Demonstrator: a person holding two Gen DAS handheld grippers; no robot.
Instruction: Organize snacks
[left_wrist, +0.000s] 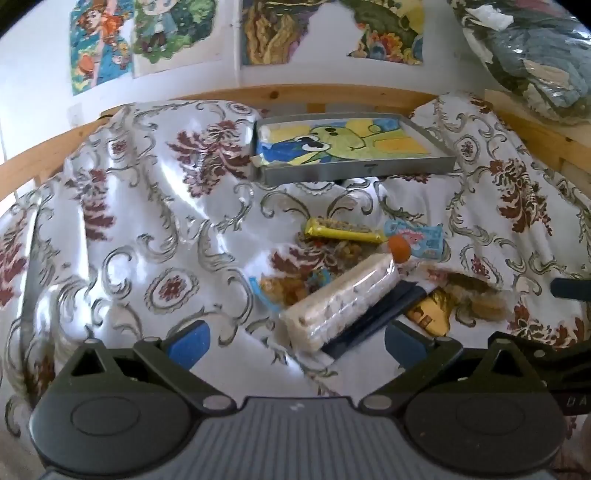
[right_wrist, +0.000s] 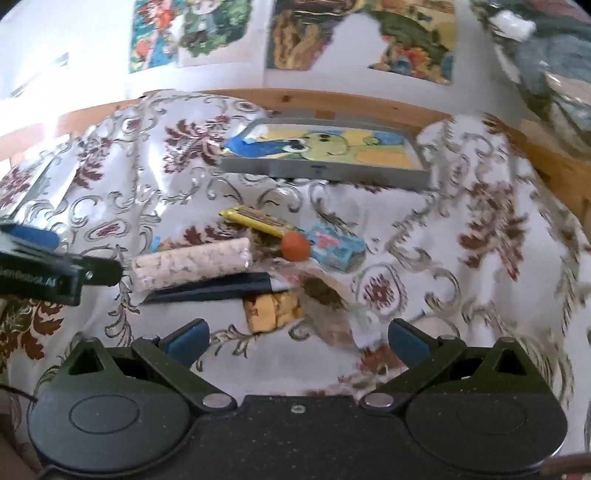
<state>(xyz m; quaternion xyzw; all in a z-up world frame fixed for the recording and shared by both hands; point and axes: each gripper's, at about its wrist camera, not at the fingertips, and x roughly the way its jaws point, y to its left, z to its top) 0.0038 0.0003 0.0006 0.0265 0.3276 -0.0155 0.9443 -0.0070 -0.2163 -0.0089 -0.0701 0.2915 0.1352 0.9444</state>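
A: Which snack is nearest a gripper, taking the grey tray (left_wrist: 354, 173) as the landmark?

B: The clear pack of pale wafers (left_wrist: 341, 301). It lies on the patterned cloth (left_wrist: 147, 221) on the near side of the tray, well apart from it, at the front of the snack pile. Its long axis runs on a diagonal — near end low and to the left, far end rising right toward the orange ball (left_wrist: 399, 249).

A: And from the left gripper (left_wrist: 293, 338)?

B: Just ahead of it and a little right of centre. The near end of the pack sits between the two blue pads, which are spread wide with nothing in them. From the right wrist view the same pack (right_wrist: 192, 266) lies off to the left, almost crosswise.

A: The right gripper (right_wrist: 299, 338)?

B: Also wide open and empty. Straight ahead of it are the gold wrapper (right_wrist: 273, 312) and a crumpled clear bag (right_wrist: 325, 295), not the wafers.

A: So the left takes the wafers?

B: I'd judge so — it is nearer and better lined up, though the fingers would have to close across the pack's narrow width, so a slight twist to square up with that diagonal looks wise. The yellow bar (left_wrist: 343, 230) and blue packet (left_wrist: 421, 238) lie farther on, between the pack and the tray
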